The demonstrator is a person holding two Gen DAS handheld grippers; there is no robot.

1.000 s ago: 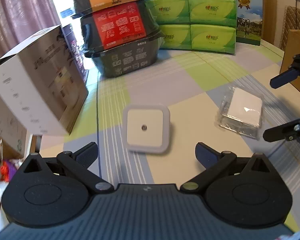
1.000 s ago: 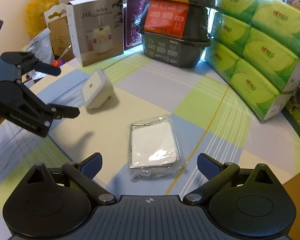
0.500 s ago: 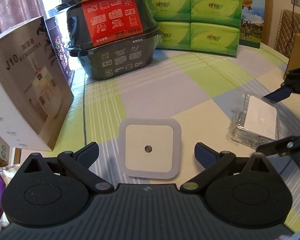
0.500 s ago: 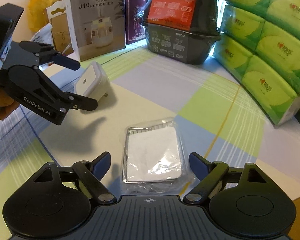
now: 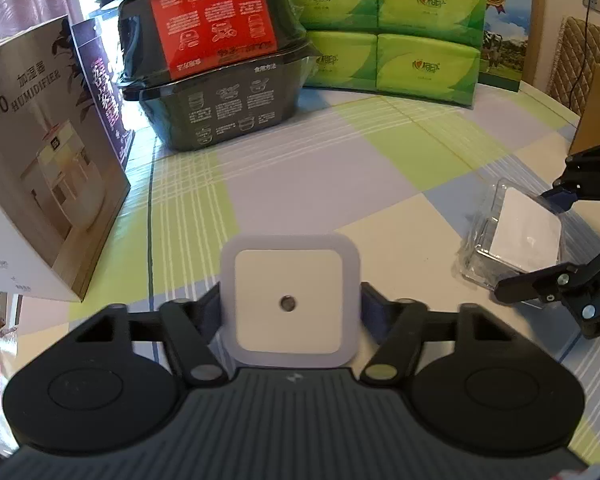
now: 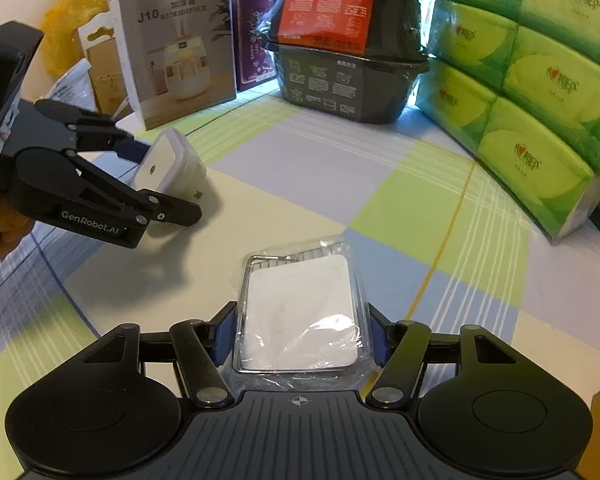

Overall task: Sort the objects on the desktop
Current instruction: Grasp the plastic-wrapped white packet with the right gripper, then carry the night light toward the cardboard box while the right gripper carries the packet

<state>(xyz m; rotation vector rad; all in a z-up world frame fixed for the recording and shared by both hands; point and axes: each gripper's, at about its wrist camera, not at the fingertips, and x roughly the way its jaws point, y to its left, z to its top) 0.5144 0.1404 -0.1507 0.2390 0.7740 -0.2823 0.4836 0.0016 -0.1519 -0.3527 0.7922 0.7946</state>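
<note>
Your left hand-held gripper (image 5: 290,312) clamps the night light (image 5: 289,300), right hand-held gripper (image 6: 300,334) the wrapped pack (image 6: 300,316); both remain unsorted.

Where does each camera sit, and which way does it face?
Left wrist: on the left gripper, facing the black food tubs; fingers around the white night light.
Right wrist: on the right gripper, facing the same way; fingers around the bagged white pad.
Shared: both items, tubs, humidifier box, green tissue packs.
</note>
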